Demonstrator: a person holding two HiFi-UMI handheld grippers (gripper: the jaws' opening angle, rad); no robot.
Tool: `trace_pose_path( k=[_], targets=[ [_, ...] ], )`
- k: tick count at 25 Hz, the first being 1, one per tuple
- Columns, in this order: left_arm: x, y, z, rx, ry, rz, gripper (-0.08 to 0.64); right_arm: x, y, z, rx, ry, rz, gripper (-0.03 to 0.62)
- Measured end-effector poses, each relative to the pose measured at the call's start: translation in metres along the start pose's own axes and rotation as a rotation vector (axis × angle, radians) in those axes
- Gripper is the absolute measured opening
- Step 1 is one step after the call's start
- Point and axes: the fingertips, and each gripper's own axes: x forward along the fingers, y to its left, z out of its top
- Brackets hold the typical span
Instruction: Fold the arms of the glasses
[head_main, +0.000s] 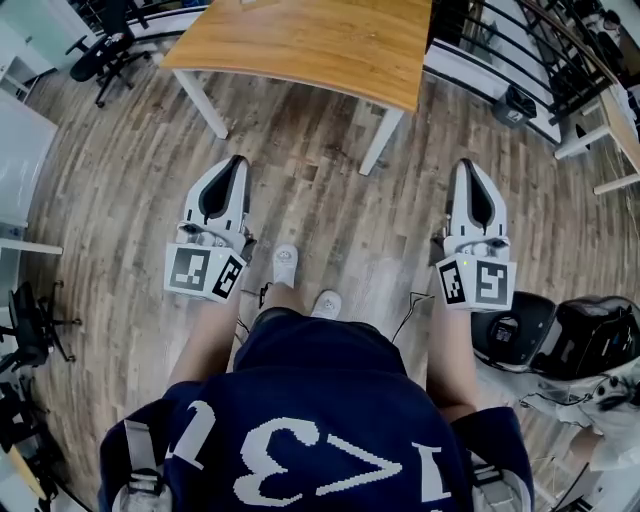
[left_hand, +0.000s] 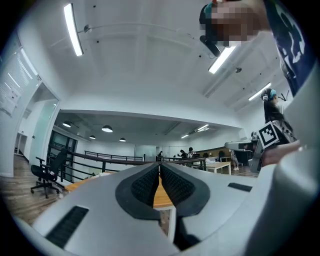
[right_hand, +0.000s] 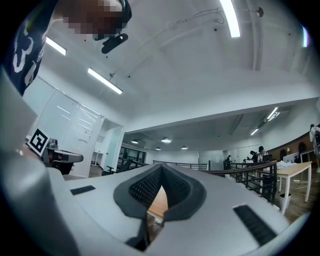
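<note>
No glasses show in any view. My left gripper (head_main: 237, 162) and right gripper (head_main: 468, 165) are held at waist height over the wood floor, both pointing toward a wooden table (head_main: 310, 40) ahead. In the left gripper view the left gripper (left_hand: 160, 166) has its black pads (left_hand: 145, 185) meeting at the tips with nothing between them. The right gripper (right_hand: 161, 168) looks the same in the right gripper view, its pads (right_hand: 147, 189) closed and empty. A sliver of the table top (left_hand: 161, 197) shows through the wedge below each pair of tips.
The table stands on white legs (head_main: 205, 100). A black office chair (head_main: 105, 50) is at the far left, and a black railing (head_main: 520, 40) runs behind the table. Black equipment (head_main: 560, 335) lies on the floor at my right. My shoes (head_main: 286, 265) are between the grippers.
</note>
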Motion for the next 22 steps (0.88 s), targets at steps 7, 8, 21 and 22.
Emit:
trace_pose_path(
  k=[7,8,21,22],
  targets=[
    [-0.010,-0.013,0.003,0.002,-0.001,-0.001,0.026,-0.012,0.005,0.004,0.052,-0.018,0.035,0.026],
    [-0.010,-0.014,0.003,0.002,-0.002,0.000,0.026,-0.014,0.004,0.004,0.061,-0.025,0.035,0.026],
    [0.046,0.005,-0.024,-0.003,-0.006,-0.017,0.026,0.031,-0.018,-0.025,0.069,-0.011,-0.003,0.028],
    [0.055,0.010,-0.025,-0.006,-0.007,-0.017,0.026,0.040,-0.021,-0.027,0.071,-0.008,-0.004,0.028]
  ],
)
